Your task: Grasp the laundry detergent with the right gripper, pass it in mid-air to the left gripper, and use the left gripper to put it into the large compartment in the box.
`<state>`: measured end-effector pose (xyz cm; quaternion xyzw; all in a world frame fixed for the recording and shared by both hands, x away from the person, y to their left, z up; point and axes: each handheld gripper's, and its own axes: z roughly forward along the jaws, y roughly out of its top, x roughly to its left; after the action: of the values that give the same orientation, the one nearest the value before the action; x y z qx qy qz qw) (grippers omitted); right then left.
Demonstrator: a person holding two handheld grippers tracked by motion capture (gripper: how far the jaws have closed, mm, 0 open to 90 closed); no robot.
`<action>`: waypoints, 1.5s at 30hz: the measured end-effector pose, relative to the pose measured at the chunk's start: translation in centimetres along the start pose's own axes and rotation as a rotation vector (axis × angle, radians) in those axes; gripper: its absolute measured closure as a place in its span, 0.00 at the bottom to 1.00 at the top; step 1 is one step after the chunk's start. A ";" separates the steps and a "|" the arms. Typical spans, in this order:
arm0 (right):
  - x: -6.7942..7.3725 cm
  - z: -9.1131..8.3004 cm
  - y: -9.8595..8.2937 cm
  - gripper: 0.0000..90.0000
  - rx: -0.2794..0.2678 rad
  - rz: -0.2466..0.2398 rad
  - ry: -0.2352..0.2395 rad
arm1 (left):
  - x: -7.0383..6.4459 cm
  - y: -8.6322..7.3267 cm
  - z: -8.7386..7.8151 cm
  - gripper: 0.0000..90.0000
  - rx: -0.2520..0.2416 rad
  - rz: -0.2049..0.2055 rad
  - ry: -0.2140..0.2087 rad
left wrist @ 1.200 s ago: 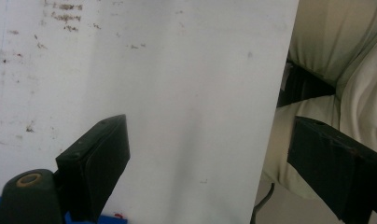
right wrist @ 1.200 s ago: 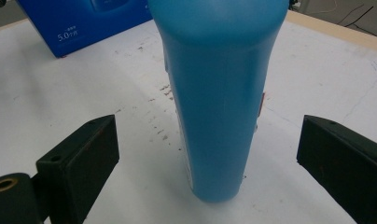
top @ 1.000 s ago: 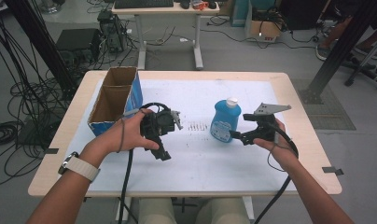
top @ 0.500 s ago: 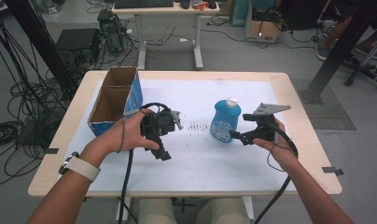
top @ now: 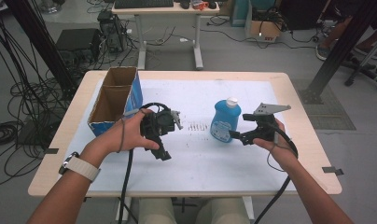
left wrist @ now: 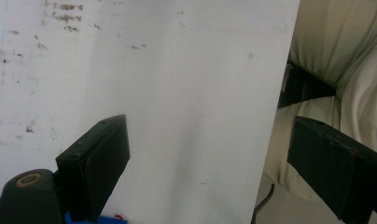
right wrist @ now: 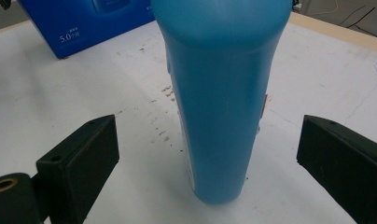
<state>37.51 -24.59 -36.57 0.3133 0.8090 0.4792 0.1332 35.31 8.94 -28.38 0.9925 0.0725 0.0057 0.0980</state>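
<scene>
A blue bottle [top: 223, 122] with a white cap stands upright on the white table top, right of the middle. My right gripper [top: 238, 128] is open at the bottle's right side, pointing left at it. In the right gripper view the bottle [right wrist: 219, 93] stands between the two spread jaws of that gripper [right wrist: 210, 140], with a gap on each side. A hand holds my left gripper [top: 161, 150] left of the middle, pointing toward the table's near edge. It [left wrist: 210, 140] is open, with nothing between its jaws.
An open cardboard box [top: 113, 98] with blue sides stands at the table's back left; its blue wall [right wrist: 84, 23] rises behind the bottle. Beyond the table's near edge [left wrist: 280, 93] are the person's trousers [left wrist: 340, 56]. Desks, cables and chairs surround the table.
</scene>
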 end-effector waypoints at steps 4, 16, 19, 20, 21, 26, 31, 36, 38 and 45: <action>0.0 0.0 0.0 0.06 0.001 0.000 -0.001 | 0.0 0.0 0.0 0.15 -0.001 -0.001 0.000; 0.0 0.1 0.0 0.06 0.000 0.003 -0.001 | 0.0 -0.1 0.1 0.15 0.000 -0.002 -0.001; 0.0 0.1 -0.1 0.06 0.000 0.003 -0.001 | 0.0 -0.1 0.1 0.15 -0.002 -0.002 -0.002; 0.0 0.1 -0.1 0.06 0.000 0.003 -0.001 | 0.1 -0.2 0.1 0.15 -0.005 0.003 0.001; 0.0 0.1 -0.1 0.06 0.000 0.004 -0.002 | 0.1 -0.2 0.1 0.15 -0.003 -0.003 -0.005; 0.0 0.1 -0.1 0.06 -0.004 0.003 -0.002 | 0.0 -0.2 0.1 0.15 -0.002 -0.003 -0.002; 0.0 0.1 -0.1 0.06 -0.003 0.003 -0.003 | 0.0 -0.2 0.1 0.15 -0.004 -0.005 -0.001; 0.0 0.2 -0.1 0.06 -0.004 0.002 -0.002 | 0.0 -0.2 0.1 0.15 -0.006 -0.004 0.000; 0.0 0.2 -0.1 0.06 -0.004 0.001 0.000 | 0.0 -0.2 0.2 0.15 -0.006 -0.004 0.000; -0.1 0.3 -0.1 0.06 -0.007 0.000 -0.003 | 0.1 -0.3 0.2 0.15 -0.004 -0.004 -0.004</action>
<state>37.65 -24.46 -36.80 0.3133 0.8072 0.4816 0.1356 35.35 9.16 -28.60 0.9922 0.0745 0.0035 0.1000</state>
